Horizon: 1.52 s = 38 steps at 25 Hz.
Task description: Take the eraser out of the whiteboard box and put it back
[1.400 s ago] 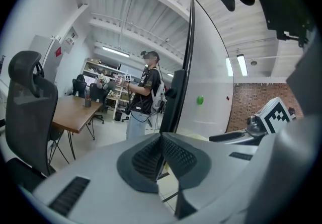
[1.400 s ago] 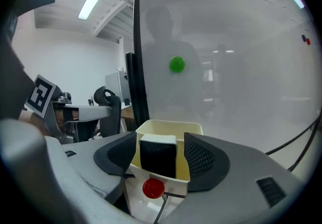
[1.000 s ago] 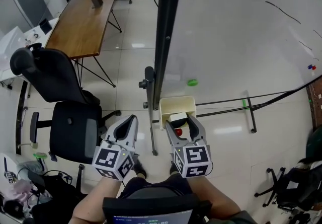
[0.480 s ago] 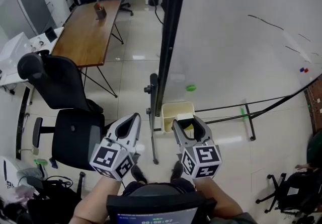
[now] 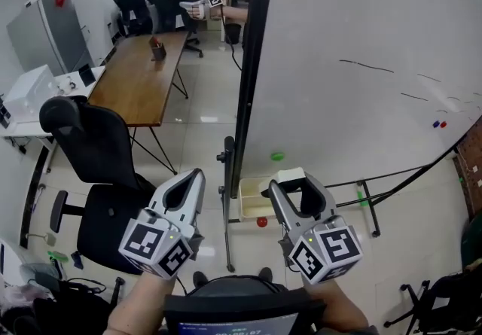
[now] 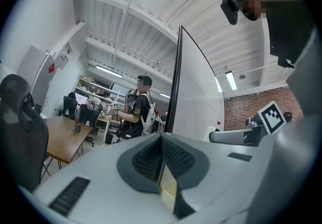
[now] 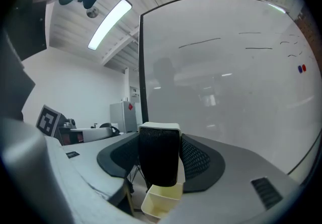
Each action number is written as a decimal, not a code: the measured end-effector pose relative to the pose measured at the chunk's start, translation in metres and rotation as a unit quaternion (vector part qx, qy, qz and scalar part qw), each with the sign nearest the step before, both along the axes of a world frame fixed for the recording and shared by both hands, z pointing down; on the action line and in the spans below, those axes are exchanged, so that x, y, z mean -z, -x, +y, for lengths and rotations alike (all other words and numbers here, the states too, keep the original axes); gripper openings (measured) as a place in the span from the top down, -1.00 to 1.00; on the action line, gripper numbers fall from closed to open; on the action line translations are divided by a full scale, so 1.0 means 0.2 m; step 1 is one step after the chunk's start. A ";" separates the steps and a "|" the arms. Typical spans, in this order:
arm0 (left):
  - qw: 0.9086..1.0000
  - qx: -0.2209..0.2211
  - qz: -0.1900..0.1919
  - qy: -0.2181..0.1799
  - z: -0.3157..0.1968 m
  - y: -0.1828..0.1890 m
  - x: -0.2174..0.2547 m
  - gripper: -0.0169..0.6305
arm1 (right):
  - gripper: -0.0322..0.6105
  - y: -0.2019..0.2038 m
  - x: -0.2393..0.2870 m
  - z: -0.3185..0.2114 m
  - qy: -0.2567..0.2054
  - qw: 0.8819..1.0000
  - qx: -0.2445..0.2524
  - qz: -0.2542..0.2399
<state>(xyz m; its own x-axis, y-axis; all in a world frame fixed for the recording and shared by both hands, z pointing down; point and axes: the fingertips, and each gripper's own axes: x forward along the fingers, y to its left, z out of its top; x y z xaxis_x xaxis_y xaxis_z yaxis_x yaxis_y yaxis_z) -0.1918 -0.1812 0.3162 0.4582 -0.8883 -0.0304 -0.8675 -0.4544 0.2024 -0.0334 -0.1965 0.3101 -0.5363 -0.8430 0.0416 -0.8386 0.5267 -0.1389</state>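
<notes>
My right gripper (image 5: pixel 300 184) is shut on the whiteboard eraser (image 5: pixel 291 175), a white-backed block with black felt, which hangs above the cream box (image 5: pixel 249 203) fixed at the whiteboard's (image 5: pixel 361 100) lower edge. Its jaws have just been closing, with the eraser between them. In the right gripper view the eraser (image 7: pixel 159 162) stands upright between the pads of the right gripper (image 7: pixel 160 140), with the box (image 7: pixel 161 203) below. A small red thing (image 5: pixel 261 222) lies by the box's near edge. My left gripper (image 5: pixel 188 189) hovers left of the board's frame, shut and empty; the left gripper view shows the left gripper (image 6: pixel 161 140) with its jaws meeting.
The board's black frame post (image 5: pixel 245 85) stands between the two grippers. A green magnet (image 5: pixel 277 156) sticks on the board above the box. A black office chair (image 5: pixel 98 168) and a wooden table (image 5: pixel 143 74) are to the left. A person (image 6: pixel 136 112) stands at the far end.
Both grippers have risen. The eraser came up out of the box in the right gripper, and now sits above the box's rim. The head view has tilted up.
</notes>
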 end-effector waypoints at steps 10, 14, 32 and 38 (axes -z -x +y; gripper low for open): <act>0.999 0.004 -0.020 -0.038 0.02 -0.05 0.20 0.90 | 0.07 -0.07 0.23 0.01 -0.042 0.999 0.020 -0.013; 0.999 -0.002 -0.010 -0.043 0.03 -0.07 0.23 0.90 | 0.07 -0.07 0.27 0.01 -0.050 0.998 0.024 -0.012; 0.999 0.000 -0.013 -0.040 0.01 -0.06 0.22 0.90 | 0.07 -0.05 0.27 -0.03 -0.047 0.998 0.031 -0.013; 0.999 0.015 -0.020 -0.037 -0.04 -0.04 0.17 0.89 | 0.07 -0.03 0.22 -0.07 -0.042 0.999 0.030 -0.001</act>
<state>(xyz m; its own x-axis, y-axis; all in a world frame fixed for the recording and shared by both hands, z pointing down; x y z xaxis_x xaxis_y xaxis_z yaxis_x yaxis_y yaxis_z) -0.1828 -0.1883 0.2820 0.4337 -0.8976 -0.0781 -0.8875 -0.4406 0.1349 -0.0272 -0.2098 0.2668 -0.5858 -0.8099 -0.0291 -0.8050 0.5857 -0.0942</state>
